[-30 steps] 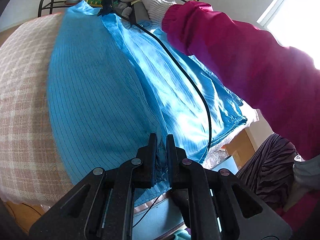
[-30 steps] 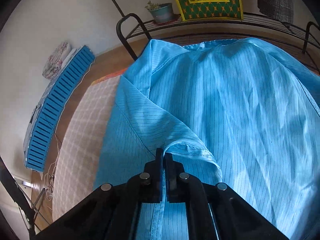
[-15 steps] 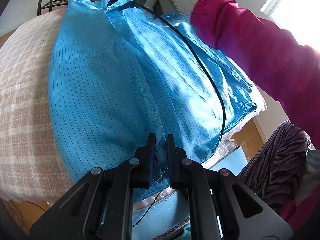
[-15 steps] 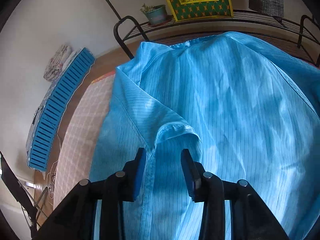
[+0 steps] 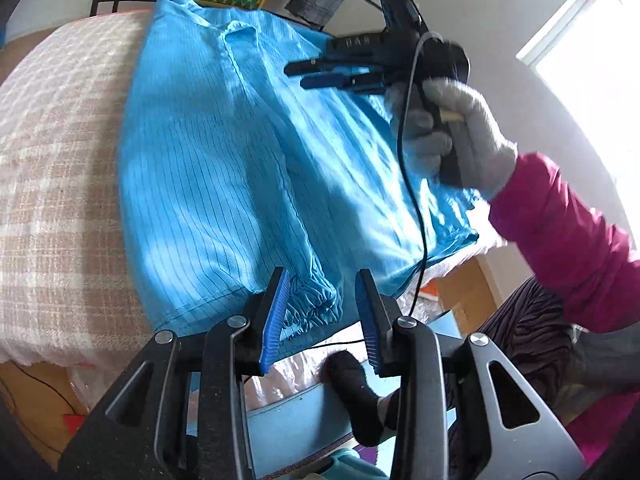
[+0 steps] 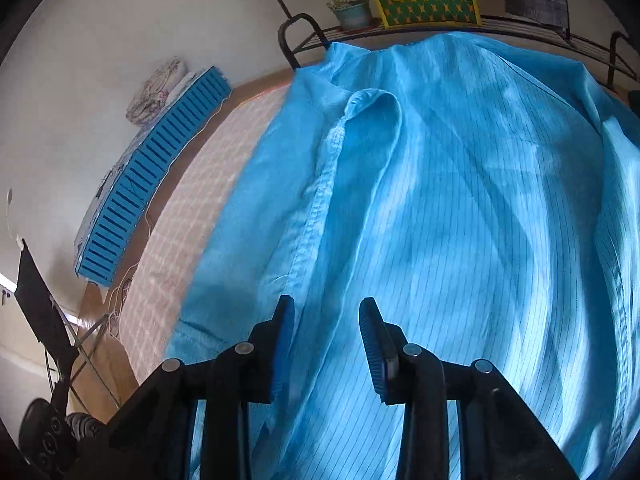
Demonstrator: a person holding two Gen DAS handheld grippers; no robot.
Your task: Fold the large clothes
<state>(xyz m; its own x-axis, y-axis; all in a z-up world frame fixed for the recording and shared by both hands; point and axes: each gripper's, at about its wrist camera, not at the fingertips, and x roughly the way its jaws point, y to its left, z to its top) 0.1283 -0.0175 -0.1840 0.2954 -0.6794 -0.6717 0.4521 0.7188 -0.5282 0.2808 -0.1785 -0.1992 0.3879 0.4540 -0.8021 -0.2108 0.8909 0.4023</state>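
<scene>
1. Garment: blue striped garment spread over checked cloth on table; long sleeve laid lengthwise down the body, elastic cuff lying near the hem at the near edge.
2. Left gripper: fingers spread wide, cuff lying between them but not pinched; blue pads clear of the fabric on either side, as far as visible.
3. Right gripper: seen from the left wrist view hovering above the upper part of the garment, held by gloved hand; fingers apart, nothing between them.
4. Right wrist view: same right gripper with fingers spread over the fabric, collar and stitched seam lying ahead, folded edge running toward the far end near metal rack.
5. Done, judging by the lay: one sleeve brought in over the body and set down flat, both grippers free of it.
6. Left to do, likely: opposite side and its sleeve, hanging toward the right edge of the table, not yet folded in; then lengthwise fold of hem toward collar, and smoothing of ripples in the middle.
7. Overall: early to middle stage, perhaps a third along.
8. Other sleeve: mostly hidden, position hard to tell.
</scene>
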